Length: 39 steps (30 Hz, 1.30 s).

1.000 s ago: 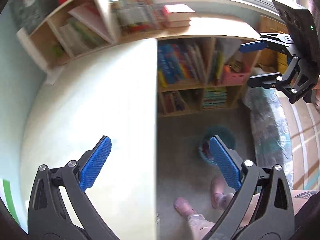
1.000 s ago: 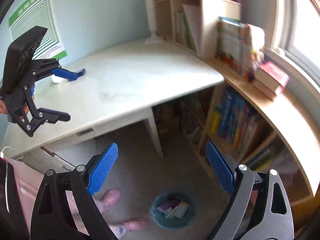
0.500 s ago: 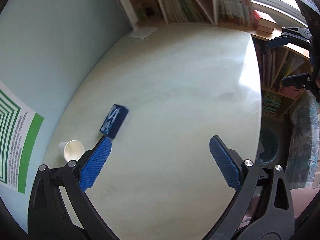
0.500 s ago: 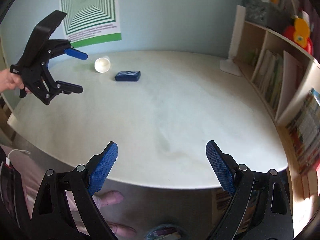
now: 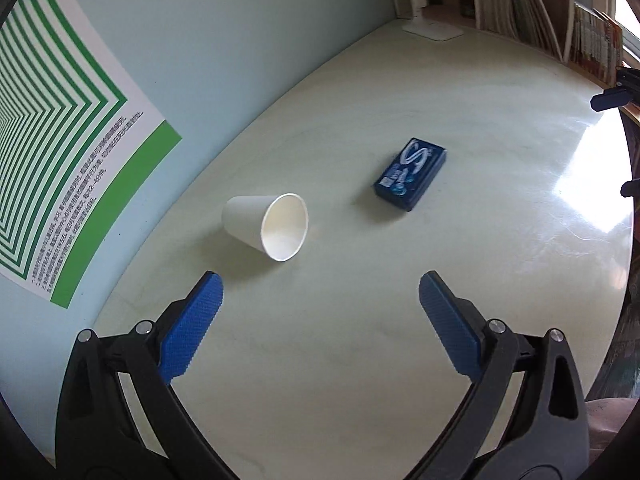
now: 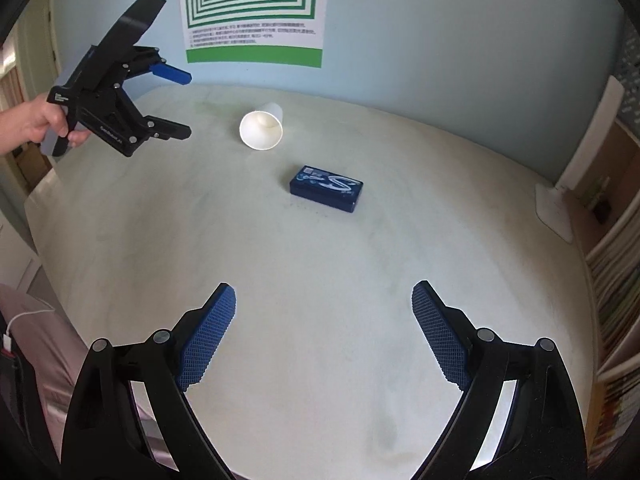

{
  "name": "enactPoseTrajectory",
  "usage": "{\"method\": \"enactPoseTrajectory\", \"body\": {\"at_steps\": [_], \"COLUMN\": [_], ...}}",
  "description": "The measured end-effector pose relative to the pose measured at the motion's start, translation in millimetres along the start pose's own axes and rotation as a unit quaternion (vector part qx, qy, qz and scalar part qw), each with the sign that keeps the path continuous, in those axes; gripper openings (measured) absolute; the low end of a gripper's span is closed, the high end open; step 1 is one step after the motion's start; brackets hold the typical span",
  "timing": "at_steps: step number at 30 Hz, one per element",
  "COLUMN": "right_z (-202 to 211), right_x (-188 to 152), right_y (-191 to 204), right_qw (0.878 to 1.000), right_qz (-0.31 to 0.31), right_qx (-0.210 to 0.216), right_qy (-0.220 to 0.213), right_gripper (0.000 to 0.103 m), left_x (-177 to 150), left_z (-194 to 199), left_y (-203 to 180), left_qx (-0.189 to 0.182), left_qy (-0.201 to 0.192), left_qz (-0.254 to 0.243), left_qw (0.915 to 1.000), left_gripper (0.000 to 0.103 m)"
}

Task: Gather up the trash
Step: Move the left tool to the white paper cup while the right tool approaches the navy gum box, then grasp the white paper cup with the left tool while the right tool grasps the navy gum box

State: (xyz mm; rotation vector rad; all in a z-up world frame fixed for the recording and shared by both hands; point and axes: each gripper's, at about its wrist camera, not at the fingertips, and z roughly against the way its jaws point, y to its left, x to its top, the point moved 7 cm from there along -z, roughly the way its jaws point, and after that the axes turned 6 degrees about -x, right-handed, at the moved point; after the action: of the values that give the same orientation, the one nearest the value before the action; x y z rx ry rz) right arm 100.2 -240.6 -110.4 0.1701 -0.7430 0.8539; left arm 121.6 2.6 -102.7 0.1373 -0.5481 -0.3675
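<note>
A white paper cup [image 5: 266, 224] lies on its side on the pale table [image 5: 360, 360], mouth toward me; the right wrist view shows the cup [image 6: 262, 128] too. A dark blue flat box [image 5: 411, 179] lies to its right, and appears as the box [image 6: 327, 188] mid-table. My left gripper [image 5: 318, 316] is open just short of the cup, nothing between its fingers. In the right wrist view the left gripper [image 6: 184, 106] hovers left of the cup, held by a hand [image 6: 36, 122]. My right gripper [image 6: 324, 330] is open over the near table, well short of the box.
A green-striped poster [image 6: 254, 12] hangs on the blue wall behind the table. A white lamp base [image 5: 434, 30] and bookshelves [image 5: 520, 12] stand at the far end. More shelves of books [image 6: 616, 300] line the right side. The table edge [image 6: 52, 216] drops off at left.
Both views swung from the floor, bin and shelves up onto the tabletop. My left gripper has closed in on the cup, which now looms much larger. Both grippers stayed open.
</note>
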Motion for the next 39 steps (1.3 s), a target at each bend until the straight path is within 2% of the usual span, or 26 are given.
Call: {"method": "enactPoseTrajectory", "body": {"at_steps": [3,13,19,24,31,33,36,39], "right_z": [-22,-97,-134,-158,-194,-202,-210,-217], "right_x": [15,51,61,74,87,91,97,96], "right_y": [5,13,15,14,5,4,6,14], "right_qw": [1.0,0.994,0.988,0.984,0.979,0.978,0.976,0.97], "right_qz": [0.018,0.078,0.108,0.133,0.143,0.152,0.155,0.174], "right_qx": [0.019,0.061,0.088,0.097,0.12,0.115,0.131,0.145], "right_qy": [0.011,0.045,0.065,0.063,0.079,0.079,0.077,0.088], "right_gripper": [0.089,0.089,0.089,0.089,0.09,0.09,0.09,0.09], "left_x": [-1,0,1,3,5,5,3,0], "left_z": [-14,-66,-94,-114,-134,-138,-140,-143], "left_y": [22,55,71,87,102,105,108,111], "left_qx": [0.0,0.001,-0.004,-0.004,-0.004,-0.002,-0.004,-0.008], "left_qy": [0.006,0.036,0.05,0.059,0.061,0.06,0.057,0.061], "left_qz": [0.015,0.031,0.049,0.068,0.082,0.086,0.091,0.099], "left_qw": [0.9999,0.9989,0.9975,0.996,0.9947,0.9945,0.9942,0.9932], "left_gripper": [0.096,0.096,0.096,0.096,0.096,0.095,0.092,0.084]}}
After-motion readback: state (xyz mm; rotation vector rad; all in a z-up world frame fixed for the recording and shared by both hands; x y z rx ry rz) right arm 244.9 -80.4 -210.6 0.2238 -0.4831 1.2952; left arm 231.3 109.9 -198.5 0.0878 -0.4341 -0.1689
